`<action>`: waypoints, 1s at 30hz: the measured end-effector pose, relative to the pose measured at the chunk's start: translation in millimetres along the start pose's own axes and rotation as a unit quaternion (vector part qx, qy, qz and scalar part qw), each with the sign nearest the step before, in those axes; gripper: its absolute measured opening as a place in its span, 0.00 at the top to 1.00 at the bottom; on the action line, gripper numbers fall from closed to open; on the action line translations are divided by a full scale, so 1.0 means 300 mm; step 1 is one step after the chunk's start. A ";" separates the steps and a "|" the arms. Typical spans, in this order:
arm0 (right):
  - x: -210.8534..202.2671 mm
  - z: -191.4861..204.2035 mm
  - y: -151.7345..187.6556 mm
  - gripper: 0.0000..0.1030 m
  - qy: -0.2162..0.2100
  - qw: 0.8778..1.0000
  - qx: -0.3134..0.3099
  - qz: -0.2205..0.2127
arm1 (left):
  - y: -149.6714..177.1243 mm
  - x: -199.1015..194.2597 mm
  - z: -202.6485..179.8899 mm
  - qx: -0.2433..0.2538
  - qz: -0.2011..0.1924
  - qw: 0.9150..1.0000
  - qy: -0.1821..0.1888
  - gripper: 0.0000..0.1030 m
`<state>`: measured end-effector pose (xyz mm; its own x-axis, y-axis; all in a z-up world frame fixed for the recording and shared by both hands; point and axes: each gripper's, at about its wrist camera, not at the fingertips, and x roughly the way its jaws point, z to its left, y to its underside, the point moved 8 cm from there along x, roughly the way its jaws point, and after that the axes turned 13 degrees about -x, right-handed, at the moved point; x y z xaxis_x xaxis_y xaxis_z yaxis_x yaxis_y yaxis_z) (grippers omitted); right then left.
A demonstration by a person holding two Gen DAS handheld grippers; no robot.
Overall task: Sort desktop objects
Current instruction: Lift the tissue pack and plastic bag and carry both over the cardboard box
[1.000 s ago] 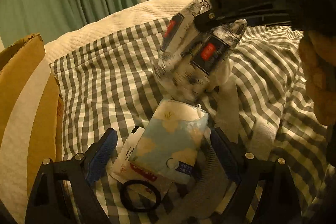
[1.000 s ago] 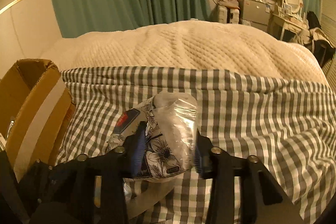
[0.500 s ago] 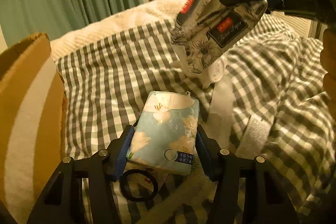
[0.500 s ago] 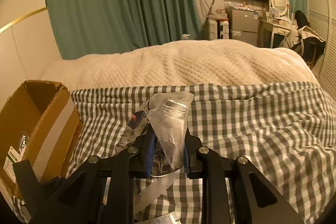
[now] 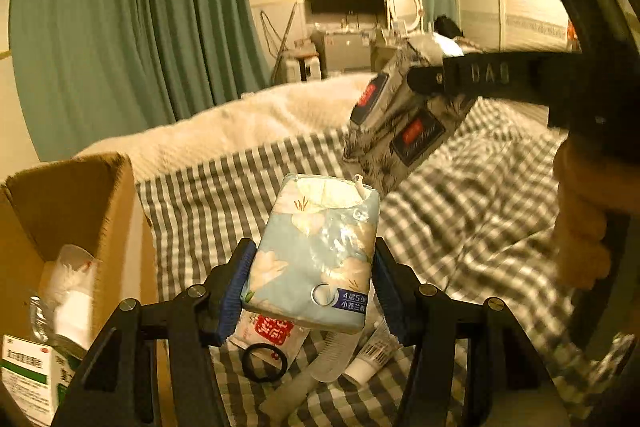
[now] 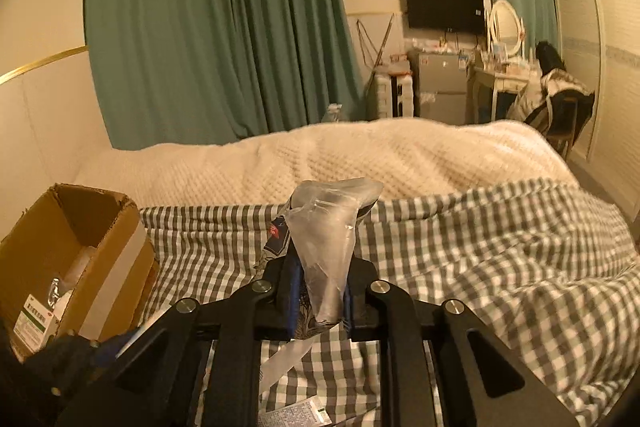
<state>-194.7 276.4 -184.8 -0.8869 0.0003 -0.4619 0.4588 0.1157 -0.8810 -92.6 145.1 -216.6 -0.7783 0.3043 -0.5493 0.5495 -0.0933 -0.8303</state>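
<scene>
The left tool (image 5: 312, 291) pinches a blue floral tissue pack (image 5: 316, 255) above the checked bedsheet (image 5: 472, 211), its long axis pointing away and up. The right tool (image 6: 320, 291) squeezes a grey floral tissue pack (image 6: 324, 259), tilted upward, right of the cardboard box (image 6: 80, 251).

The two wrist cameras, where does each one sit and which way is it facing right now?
Left wrist: on the left gripper, looking along its fingers over the checked bedspread toward the curtains; it holds a blue tissue pack; the person's right hand shows at right.
Right wrist: on the right gripper, facing across the bed to the curtains and TV; it holds a floral tissue pack.
Shared: the cardboard box, the bedspread and the floral pack.
</scene>
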 end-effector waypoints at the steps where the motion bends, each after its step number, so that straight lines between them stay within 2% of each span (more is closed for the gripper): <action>1: -0.020 0.005 -0.012 0.86 0.004 1.000 -0.005 -0.008 | -0.015 -0.009 0.007 -0.003 -0.005 1.000 0.002 0.43; 9: -0.143 0.045 -0.082 0.86 0.023 0.998 -0.027 -0.054 | -0.121 -0.152 0.045 -0.024 -0.060 0.998 0.000 0.43; 16: -0.234 0.084 -0.119 0.86 0.022 0.996 -0.031 -0.078 | -0.199 -0.243 0.097 -0.049 -0.083 0.995 0.004 0.43; 26: -0.364 0.160 -0.190 0.86 0.010 0.994 -0.021 -0.110 | -0.296 -0.366 0.248 -0.086 -0.109 0.990 -0.004 0.43; 30: -0.397 0.210 -0.215 0.86 0.006 0.993 -0.017 -0.119 | -0.324 -0.443 0.306 -0.078 -0.143 0.986 -0.024 0.43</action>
<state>-115.3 206.2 -79.6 -0.9706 -0.0187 -0.2400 0.2347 0.1480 -0.9607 -70.5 26.9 -71.5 -0.9196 0.2511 -0.3020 0.3428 0.1376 -0.9293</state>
